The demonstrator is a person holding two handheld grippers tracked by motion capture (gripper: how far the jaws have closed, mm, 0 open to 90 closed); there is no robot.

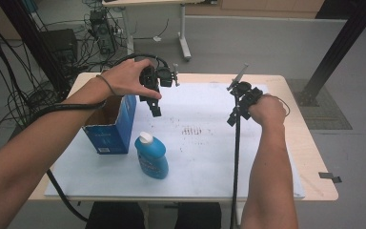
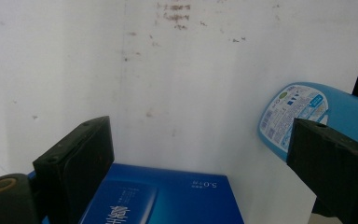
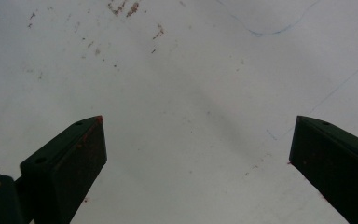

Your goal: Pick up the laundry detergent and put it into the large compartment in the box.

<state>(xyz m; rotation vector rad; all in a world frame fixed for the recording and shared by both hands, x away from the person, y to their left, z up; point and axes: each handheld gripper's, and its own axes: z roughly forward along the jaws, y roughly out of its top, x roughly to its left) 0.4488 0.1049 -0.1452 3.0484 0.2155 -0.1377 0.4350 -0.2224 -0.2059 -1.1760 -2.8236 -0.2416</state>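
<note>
— Blue plastic, white cap: bottle [image 1: 151,156] lying on its side on the white sheet [image 1: 209,157], near the front edge, cap end pointing away toward the far side.

— And from the left gripper [image 1: 153,106]?

— Below and toward the person, slightly to the right in the high view. Left gripper held in the air over the mat, just past the top corner of the blue carton [image 1: 110,125], jaws spread wide, nothing between them.

— Long axis?

— Running roughly front to back across the table, tilted a little. Base end [image 2: 292,112] showing in the left gripper view, off behind the jaw on that picture's right side, not between the two. Probably calls for a shift across and a drop before any closing.

— Nearer hand?

— Left, clearly. Right gripper [image 1: 232,117] well apart, over bare mat on the other side, jaws also wide and empty, looking straight down on the stained white surface [image 3: 191,93].

— In the way?

— Carton standing open just beside the bottle, on its left in the high view; top edge [image 2: 168,191] right under the left jaws. Tight on that side; open mat on the other. Likely safer to come in from the clear side.
</note>
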